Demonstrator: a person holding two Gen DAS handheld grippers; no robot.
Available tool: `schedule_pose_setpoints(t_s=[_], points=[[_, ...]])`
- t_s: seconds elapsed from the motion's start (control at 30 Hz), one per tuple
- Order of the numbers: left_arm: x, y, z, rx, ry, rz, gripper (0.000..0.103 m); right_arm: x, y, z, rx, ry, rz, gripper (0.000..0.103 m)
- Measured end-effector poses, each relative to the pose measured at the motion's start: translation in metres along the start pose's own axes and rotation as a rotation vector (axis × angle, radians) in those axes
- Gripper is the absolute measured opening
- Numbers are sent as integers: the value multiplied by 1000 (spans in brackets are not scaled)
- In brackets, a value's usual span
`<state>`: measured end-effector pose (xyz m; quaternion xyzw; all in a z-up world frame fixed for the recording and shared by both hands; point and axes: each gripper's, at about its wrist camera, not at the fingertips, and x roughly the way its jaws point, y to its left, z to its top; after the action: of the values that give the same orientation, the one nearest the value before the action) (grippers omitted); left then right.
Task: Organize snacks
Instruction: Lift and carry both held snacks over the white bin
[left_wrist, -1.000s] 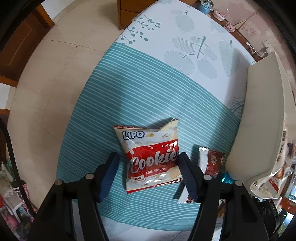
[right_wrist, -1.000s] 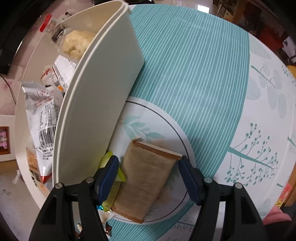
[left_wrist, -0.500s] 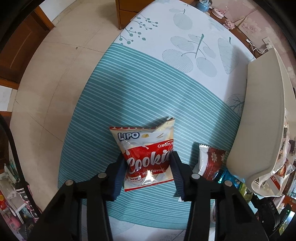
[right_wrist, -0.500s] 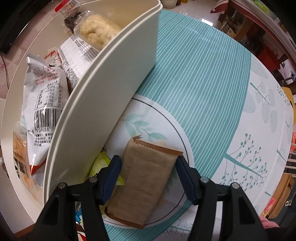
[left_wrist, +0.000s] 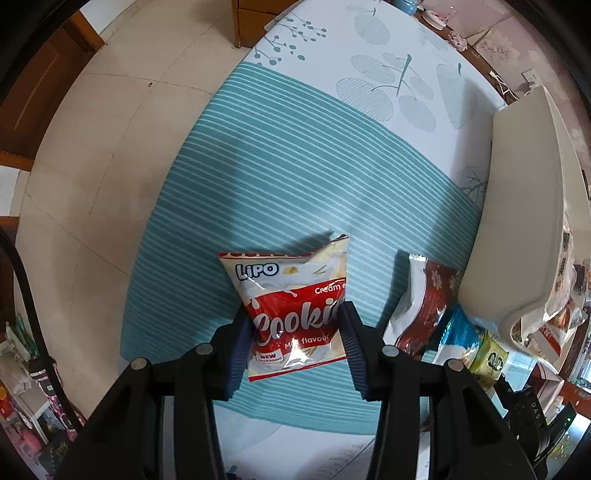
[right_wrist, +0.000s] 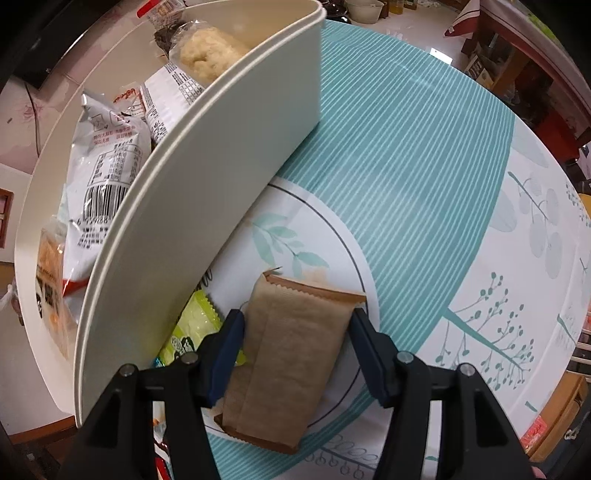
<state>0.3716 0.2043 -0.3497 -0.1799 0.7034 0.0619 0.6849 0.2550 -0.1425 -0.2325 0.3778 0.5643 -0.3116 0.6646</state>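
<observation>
Our left gripper (left_wrist: 295, 325) pinches the cookie bag (left_wrist: 293, 314) on the striped tablecloth (left_wrist: 277, 166), near the cream bin (left_wrist: 517, 221). Our right gripper (right_wrist: 295, 332) squeezes the brown packet (right_wrist: 291, 362) lying just beside that bin's wall. To do this well, we judge that we should grip both firmly at mid-body, lift straight up, clear the rim, then drop them among the snacks inside.

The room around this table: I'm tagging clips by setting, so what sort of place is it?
Probably a home dining area: a patterned tablecloth, a tiled floor, and wooden furniture beside the table.
</observation>
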Motion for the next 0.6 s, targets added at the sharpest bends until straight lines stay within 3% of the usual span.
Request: schedule_pose_setpoints(t_s=[0.37,0.6], points=[[-25,-10,-28,91,-23,-18,45,-19,-22,-33,-77,-69,48,58],[-44,-17,-53,164,-48,-41,45,-41,-30,-49,-97,-139,141,58]])
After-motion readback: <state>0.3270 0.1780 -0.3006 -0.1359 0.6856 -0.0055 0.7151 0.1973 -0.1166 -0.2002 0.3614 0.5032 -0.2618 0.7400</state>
